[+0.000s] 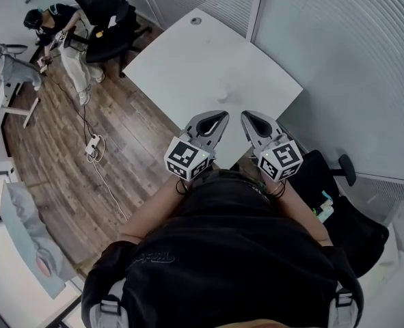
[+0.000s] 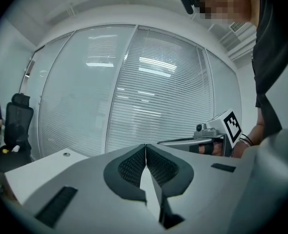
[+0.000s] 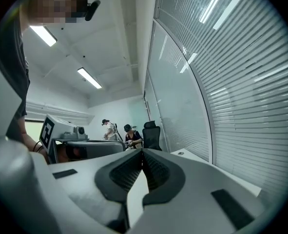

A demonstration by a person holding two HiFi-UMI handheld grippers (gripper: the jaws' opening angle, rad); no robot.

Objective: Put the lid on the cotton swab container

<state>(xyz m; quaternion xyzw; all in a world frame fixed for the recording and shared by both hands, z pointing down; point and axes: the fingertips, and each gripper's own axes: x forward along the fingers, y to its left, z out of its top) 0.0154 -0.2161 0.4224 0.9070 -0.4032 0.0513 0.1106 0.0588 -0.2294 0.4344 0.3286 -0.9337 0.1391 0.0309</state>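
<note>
Neither the cotton swab container nor its lid could be made out in the head view or in either gripper view. The left gripper [image 2: 145, 147] and the right gripper [image 3: 142, 152] each had their jaws pressed together, with nothing between them, held side by side above the near edge of a white table [image 1: 188, 60].
</note>
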